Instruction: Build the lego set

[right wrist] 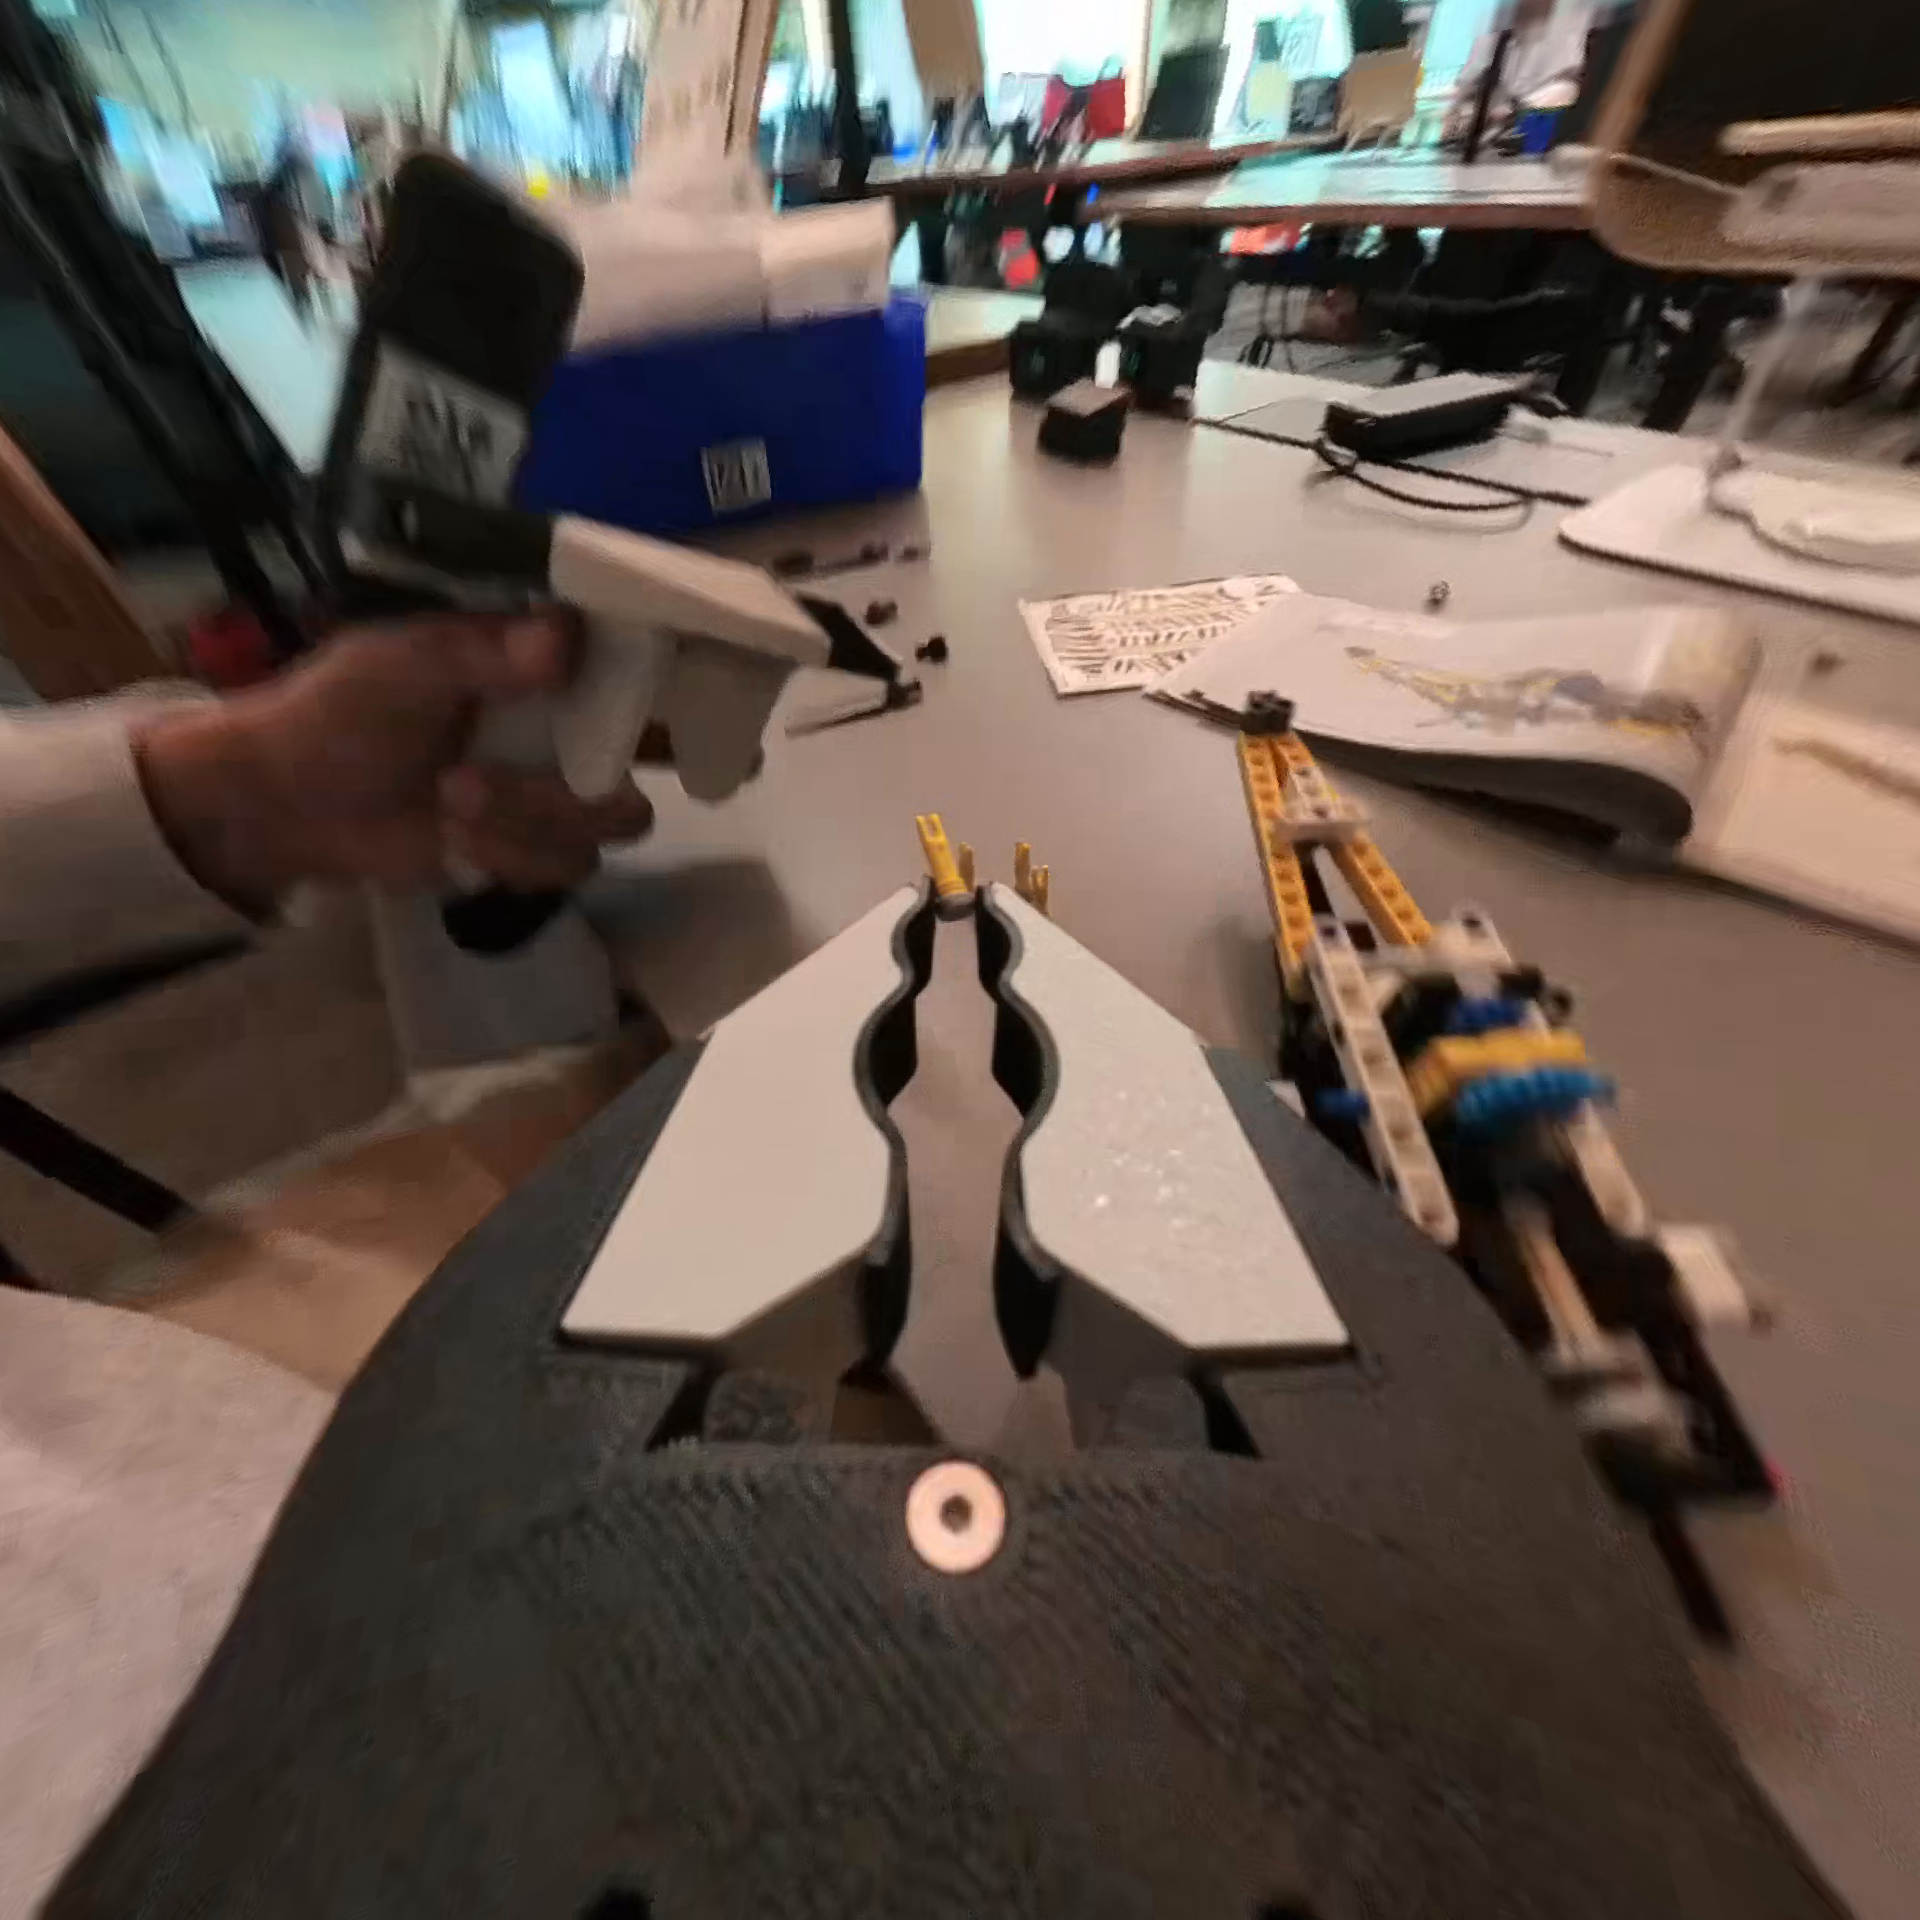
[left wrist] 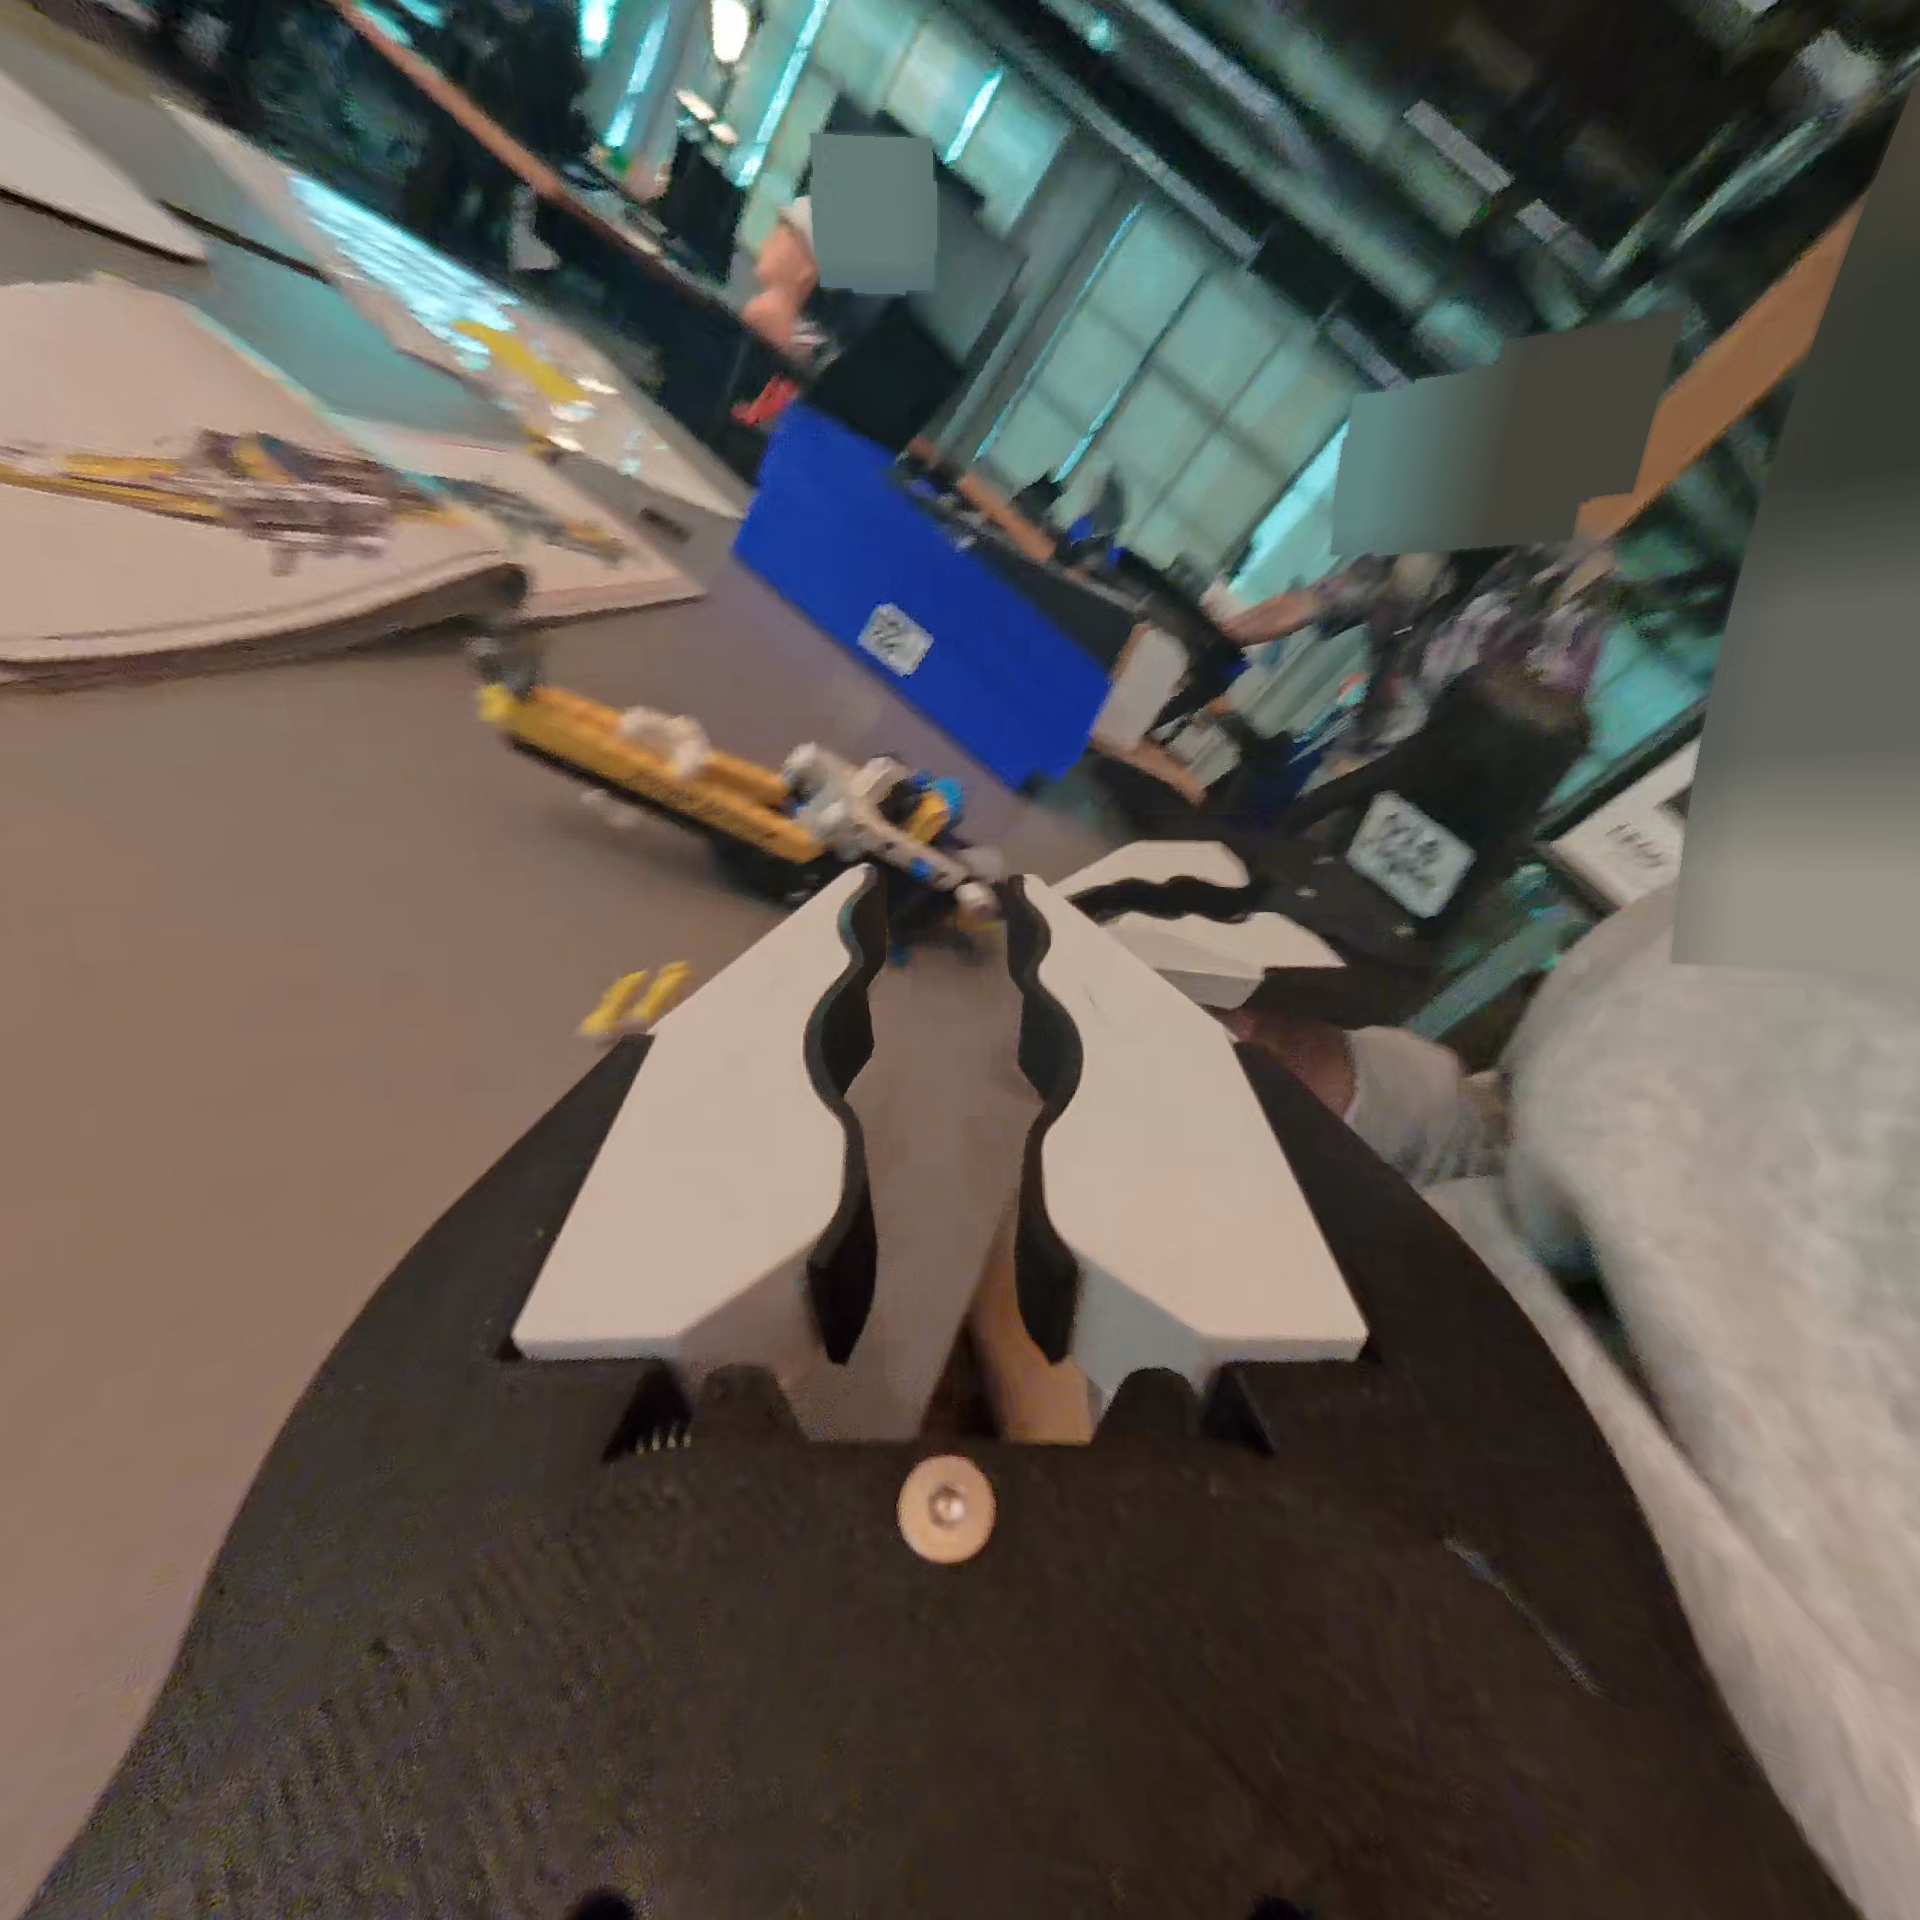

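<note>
The long yellow, black and grey lego model (left wrist: 686, 764) lies on the grey table (left wrist: 260, 987), just beyond my left gripper (left wrist: 940, 885). The left gripper's jaws stand apart with nothing between them. In the right wrist view the model (right wrist: 1382, 1018) lies to the right of my right gripper (right wrist: 954, 896). The right gripper's tips are closed to a narrow gap on a small yellow piece (right wrist: 948, 878). More loose yellow pieces (right wrist: 1029, 868) lie just past it, and they also show in the left wrist view (left wrist: 636, 995). A hand holds the left gripper (right wrist: 873, 691) at the far left.
An open instruction booklet (right wrist: 1507, 717) and a printed sheet (right wrist: 1132, 623) lie beyond the model. A blue bin (right wrist: 727, 416) stands at the back, with small black pieces (right wrist: 878, 608) before it. A power brick with cable (right wrist: 1418, 410) lies far right. A grey sleeve (left wrist: 1714, 1195) is at my right. Some 6 cm of space lies between my two pairs of fingers.
</note>
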